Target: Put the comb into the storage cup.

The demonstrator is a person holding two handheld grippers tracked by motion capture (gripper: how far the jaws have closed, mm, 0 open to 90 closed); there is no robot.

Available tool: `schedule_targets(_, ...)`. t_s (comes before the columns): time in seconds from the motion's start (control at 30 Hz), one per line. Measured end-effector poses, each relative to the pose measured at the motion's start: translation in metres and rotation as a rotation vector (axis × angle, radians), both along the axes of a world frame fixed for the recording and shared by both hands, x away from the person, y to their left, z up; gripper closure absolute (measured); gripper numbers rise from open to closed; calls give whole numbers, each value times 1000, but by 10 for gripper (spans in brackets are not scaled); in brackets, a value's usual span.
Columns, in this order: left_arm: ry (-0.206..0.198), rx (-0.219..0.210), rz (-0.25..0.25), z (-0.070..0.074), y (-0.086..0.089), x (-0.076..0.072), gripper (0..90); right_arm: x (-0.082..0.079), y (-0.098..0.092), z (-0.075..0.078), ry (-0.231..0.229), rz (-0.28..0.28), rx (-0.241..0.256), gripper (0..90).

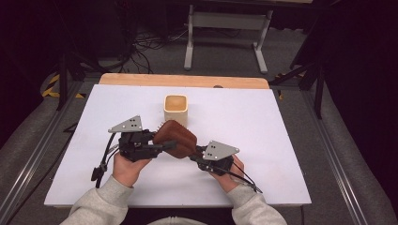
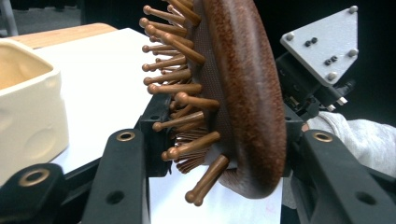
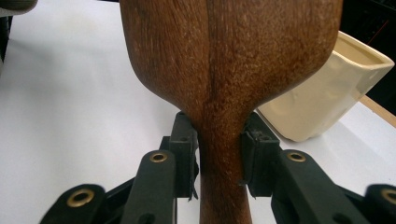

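while both hands meet just below the centre of the high view, the left claw [image 1: 157, 146] and the right claw [image 1: 196, 157] clamp opposite ends of a brown wooden hairbrush [image 1: 175, 138], which is held above the white tabletop [image 1: 263, 140] with its domed back turned up. a cream cup [image 1: 176, 108] stands on the tabletop just above the brush in the frame, near it but apart. grey sleeves come in from the bottom edge.

seen from the left gripper view, the hairbrush [image 2: 243, 93] stands on edge through the middle of the frame, its wooden bristles [image 2: 177, 88] pointing left. the left claw [image 2: 219, 154] is closed on the brush head, one jaw among the bristles, the other against the smooth back. the cream cup [image 2: 28, 116] sits at the left edge, and the right claw's grey plate shows at the upper right.

along the right gripper view, the right claw [image 3: 219, 158] is closed on the narrow neck of the hairbrush [image 3: 224, 60], where the handle widens into the head, pads pressing both sides. the cream cup [image 3: 327, 93] lies at the right, behind the brush.
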State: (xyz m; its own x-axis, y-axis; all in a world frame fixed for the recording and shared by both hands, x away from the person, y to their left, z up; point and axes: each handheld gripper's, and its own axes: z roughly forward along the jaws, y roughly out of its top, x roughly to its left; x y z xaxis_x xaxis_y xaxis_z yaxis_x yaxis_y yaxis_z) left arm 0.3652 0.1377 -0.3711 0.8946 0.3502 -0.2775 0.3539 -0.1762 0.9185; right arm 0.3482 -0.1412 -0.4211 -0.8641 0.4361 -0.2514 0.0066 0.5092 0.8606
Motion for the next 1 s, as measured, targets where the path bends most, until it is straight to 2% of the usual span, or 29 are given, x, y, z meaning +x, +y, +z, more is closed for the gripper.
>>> schedule_targets(0.17,-16,6,-2,6,-2,-3,564,0,-1,1,2,11,25,690)
schedule_targets(0.2,-30,14,1,8,-3,-3,565,1,-2,2,7,14,31,676)
schedule_targets(0.3,-48,36,21,14,-4,-3,564,1,-5,4,16,14,63,609)
schedule_targets(0.5,-70,41,43,26,1,0,563,3,-11,7,22,2,95,471)
schedule_targets(0.53,-70,41,43,26,1,0,563,3,-11,7,22,2,95,471)
schedule_targets(0.6,-88,51,51,32,3,1,562,4,-13,8,24,-3,116,390)
schedule_targets(0.83,-108,56,65,46,7,3,562,10,-22,11,35,-3,177,115)
schedule_targets(0.9,-115,58,73,51,8,4,562,13,-25,12,47,-15,191,62)
schedule_targets(1.0,-125,65,83,58,10,7,561,15,-30,12,55,-27,205,36)
